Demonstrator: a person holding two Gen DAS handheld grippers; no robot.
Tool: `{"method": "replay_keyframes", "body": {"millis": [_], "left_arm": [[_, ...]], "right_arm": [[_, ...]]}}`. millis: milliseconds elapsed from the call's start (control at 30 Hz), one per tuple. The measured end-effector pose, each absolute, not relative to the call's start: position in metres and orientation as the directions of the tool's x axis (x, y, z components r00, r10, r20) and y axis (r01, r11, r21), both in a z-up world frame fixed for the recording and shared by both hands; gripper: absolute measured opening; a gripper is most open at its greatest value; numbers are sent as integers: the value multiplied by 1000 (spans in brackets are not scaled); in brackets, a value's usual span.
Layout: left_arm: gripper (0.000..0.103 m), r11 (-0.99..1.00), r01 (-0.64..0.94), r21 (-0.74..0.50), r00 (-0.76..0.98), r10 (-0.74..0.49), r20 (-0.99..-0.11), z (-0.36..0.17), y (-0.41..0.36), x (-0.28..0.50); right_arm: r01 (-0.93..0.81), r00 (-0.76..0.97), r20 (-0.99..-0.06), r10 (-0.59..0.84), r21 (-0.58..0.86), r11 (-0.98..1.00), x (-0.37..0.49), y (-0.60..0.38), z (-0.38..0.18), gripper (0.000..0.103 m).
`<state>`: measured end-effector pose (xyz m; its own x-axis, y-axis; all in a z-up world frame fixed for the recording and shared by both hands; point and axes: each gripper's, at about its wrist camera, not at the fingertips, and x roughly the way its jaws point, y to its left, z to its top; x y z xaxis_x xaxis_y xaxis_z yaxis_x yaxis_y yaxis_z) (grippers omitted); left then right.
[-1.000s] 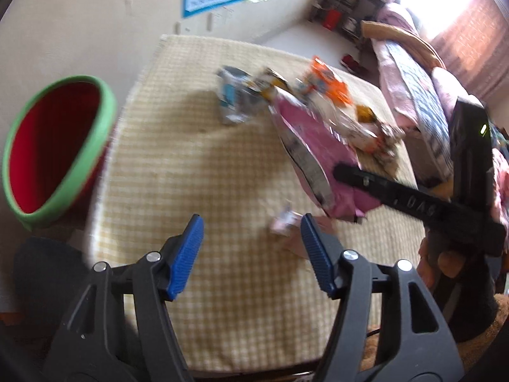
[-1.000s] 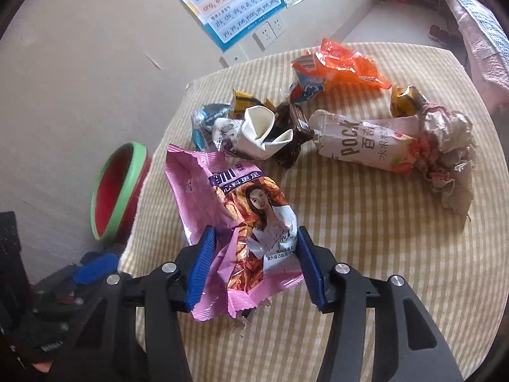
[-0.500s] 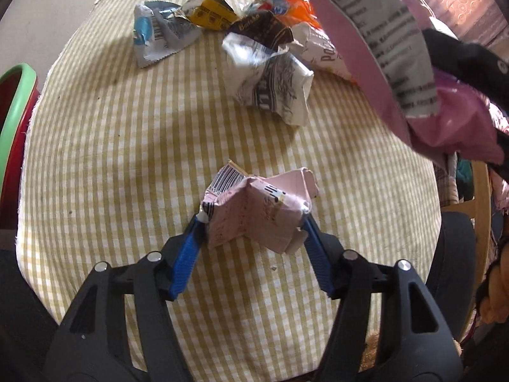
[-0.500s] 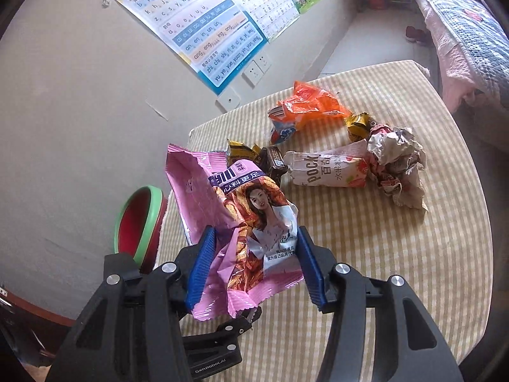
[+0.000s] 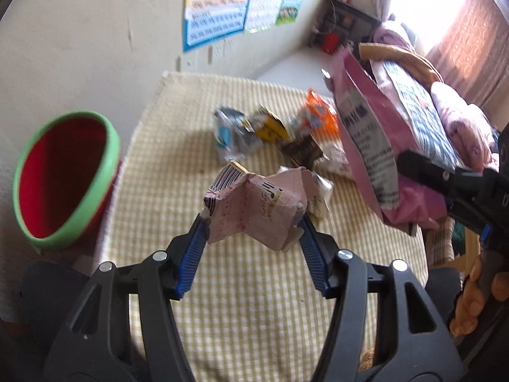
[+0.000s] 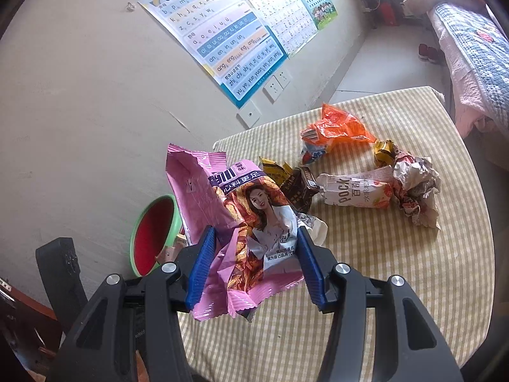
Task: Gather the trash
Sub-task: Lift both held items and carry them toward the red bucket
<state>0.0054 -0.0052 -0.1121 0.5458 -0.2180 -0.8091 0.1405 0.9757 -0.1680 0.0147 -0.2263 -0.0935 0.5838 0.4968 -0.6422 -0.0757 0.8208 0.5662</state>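
Checked cloth (image 6: 397, 286) covers a table by a beige wall with charts (image 6: 222, 41), and a red bin (image 5: 60, 175) with a green rim stands beside its edge. Left gripper (image 5: 253, 238), its jaws closing, pinches a crumpled pink carton (image 5: 257, 207) lifted off the cloth, near the bin. Right gripper (image 6: 254, 264) is clenched on a pink bag (image 6: 241, 222) held above the table, while an orange wrapper (image 6: 337, 127), a Pocky pack (image 6: 353, 194) and crumpled paper (image 6: 416, 191) lie on the cloth.

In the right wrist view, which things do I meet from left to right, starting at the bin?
red bin with green rim → pink snack bag held in the right gripper → brown wrapper → white Pocky packet → crumpled paper
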Motion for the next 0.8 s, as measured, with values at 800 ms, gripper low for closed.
{"method": "replay_keyframes", "body": {"millis": [800], "left_arm": [[56,992,-36,-124,652,-71,-755,-83,63,8]], "right_arm": [[-149,550,-637,541,562,813,21,-183,-86,50]]}}
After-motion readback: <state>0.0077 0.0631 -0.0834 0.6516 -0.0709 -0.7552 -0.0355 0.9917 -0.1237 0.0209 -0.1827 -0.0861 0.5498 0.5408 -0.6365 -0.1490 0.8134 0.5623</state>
